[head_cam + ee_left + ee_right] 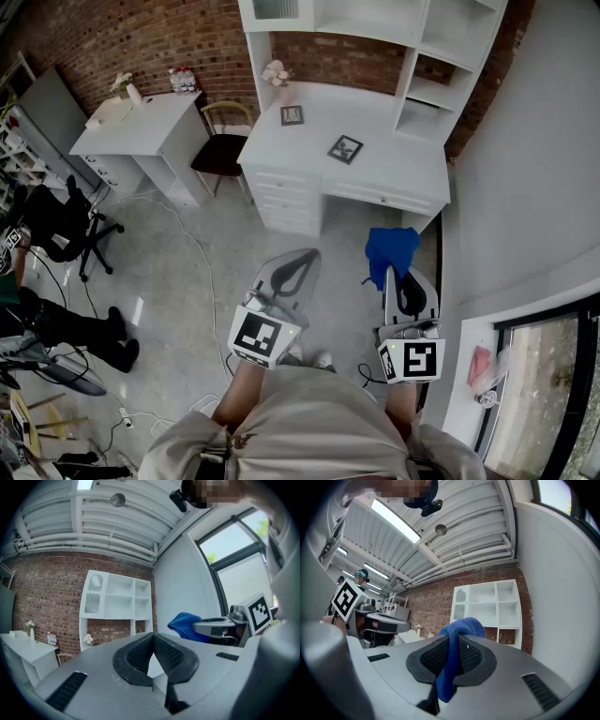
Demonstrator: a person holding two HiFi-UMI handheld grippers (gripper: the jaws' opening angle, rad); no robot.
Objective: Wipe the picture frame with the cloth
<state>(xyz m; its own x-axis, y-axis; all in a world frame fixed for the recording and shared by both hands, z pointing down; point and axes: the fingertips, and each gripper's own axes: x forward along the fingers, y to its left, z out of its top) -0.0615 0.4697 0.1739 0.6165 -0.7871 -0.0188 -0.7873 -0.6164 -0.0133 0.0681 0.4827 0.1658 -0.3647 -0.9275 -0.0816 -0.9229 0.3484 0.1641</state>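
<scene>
The right gripper [400,274] clamps only a fold of blue microfibre cloth [391,246], which could slip; the closed left gripper [305,259] holds nothing.

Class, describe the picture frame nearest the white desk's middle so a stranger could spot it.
Start at the white desk with shelves against the brick wall. Near the middle of its top sits a dark picture frame turned like a diamond; the other frame sits square, further back by the flowers.
</scene>
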